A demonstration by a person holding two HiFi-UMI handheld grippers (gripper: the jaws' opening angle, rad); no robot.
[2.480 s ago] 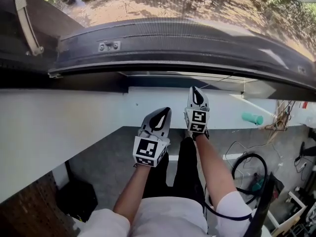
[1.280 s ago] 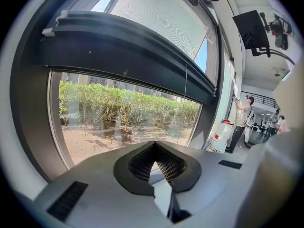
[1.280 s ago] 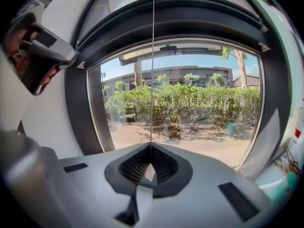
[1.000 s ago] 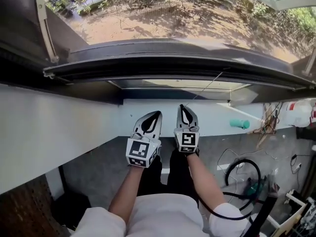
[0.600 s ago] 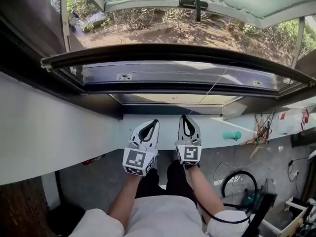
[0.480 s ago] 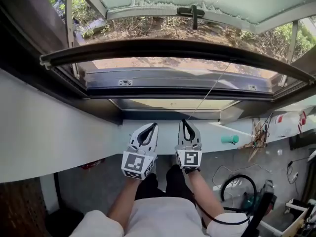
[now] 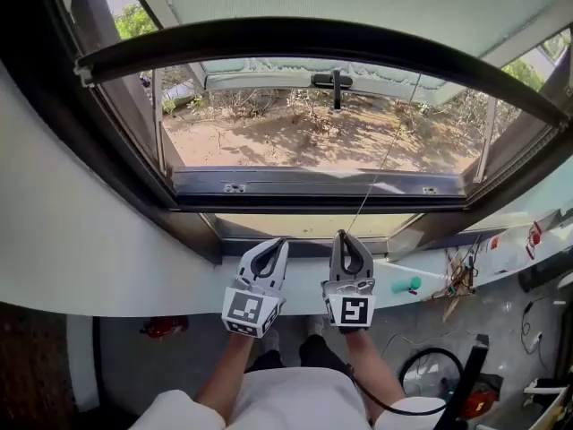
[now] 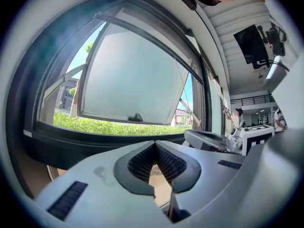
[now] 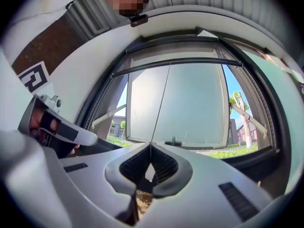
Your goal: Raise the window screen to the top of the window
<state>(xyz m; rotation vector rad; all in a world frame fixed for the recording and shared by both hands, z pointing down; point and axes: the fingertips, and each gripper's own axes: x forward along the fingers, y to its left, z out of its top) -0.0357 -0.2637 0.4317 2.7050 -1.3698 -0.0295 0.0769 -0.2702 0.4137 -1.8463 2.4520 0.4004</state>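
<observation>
Window screen (image 7: pixel 313 36): hanging high across the opening, with its dark bottom bar (image 7: pixel 224 38) just under the head of the frame, well above the frame's bottom rail (image 7: pixel 313 184), and seemingly lacking only a little travel. Clamping the thin pull cord (image 7: pixel 385 155) in the right gripper (image 7: pixel 346 237), jaws pressed together on a line running taut, up and to the right, to the bar. Holding the left gripper (image 7: pixel 281 243) just beside it on the left, jaws closed on nothing and touching no cord. Risking a slip of so fine a line out of the pad tips under a sharp tug, and with it, probably, a sprung bar snapping upward or dropping back. Risking, too, a crooked lift by hauling from a single point, tilting the bar and jamming it in the side tracks. Crossing in front of the propped-open sash's handle (image 7: pixel 336 81) far outside, though apparently well apart from it and so hardly threatening a snag.
</observation>
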